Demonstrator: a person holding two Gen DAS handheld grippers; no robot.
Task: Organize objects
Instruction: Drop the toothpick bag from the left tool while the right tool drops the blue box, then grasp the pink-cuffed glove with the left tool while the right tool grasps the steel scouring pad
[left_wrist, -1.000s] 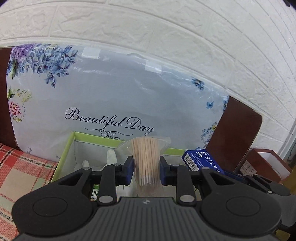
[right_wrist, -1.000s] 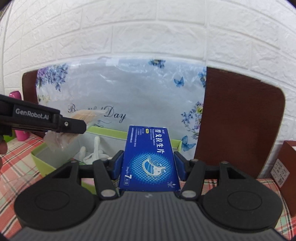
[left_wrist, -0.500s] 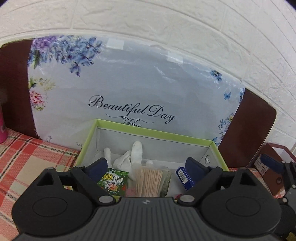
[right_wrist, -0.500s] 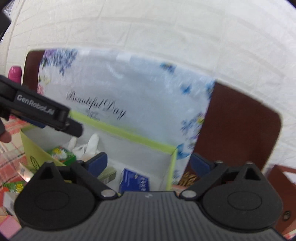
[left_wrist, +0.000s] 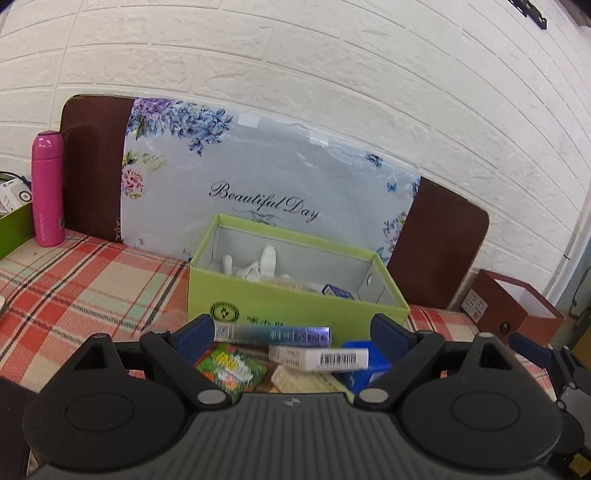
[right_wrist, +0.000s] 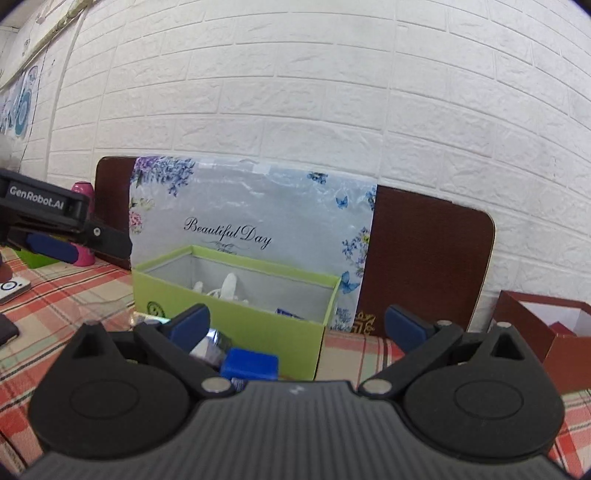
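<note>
A green box (left_wrist: 295, 306) stands open on the checked tablecloth; it also shows in the right wrist view (right_wrist: 236, 321). Inside lie white gloves (left_wrist: 258, 267), a toothpick bundle (left_wrist: 286, 283) and a blue medicine box (left_wrist: 338, 291). In front of the green box lies a pile: a blue tube box (left_wrist: 273, 335), a white barcoded box (left_wrist: 319, 357), a green packet (left_wrist: 231, 369) and a blue box (left_wrist: 365, 363). My left gripper (left_wrist: 291, 332) is open and empty above the pile. My right gripper (right_wrist: 295, 326) is open and empty, with a blue box (right_wrist: 251, 363) below it.
A floral "Beautiful Day" board (left_wrist: 266, 184) leans on the white brick wall behind the green box. A pink bottle (left_wrist: 46, 188) stands at the left. A brown open box (left_wrist: 513, 306) sits at the right, also in the right wrist view (right_wrist: 546, 328). A phone (right_wrist: 11, 290) lies at far left.
Both grippers let go of their loads into the green box, the toothpicks from the left and the blue medicine box from the right, then pulled back and opened wide.
</note>
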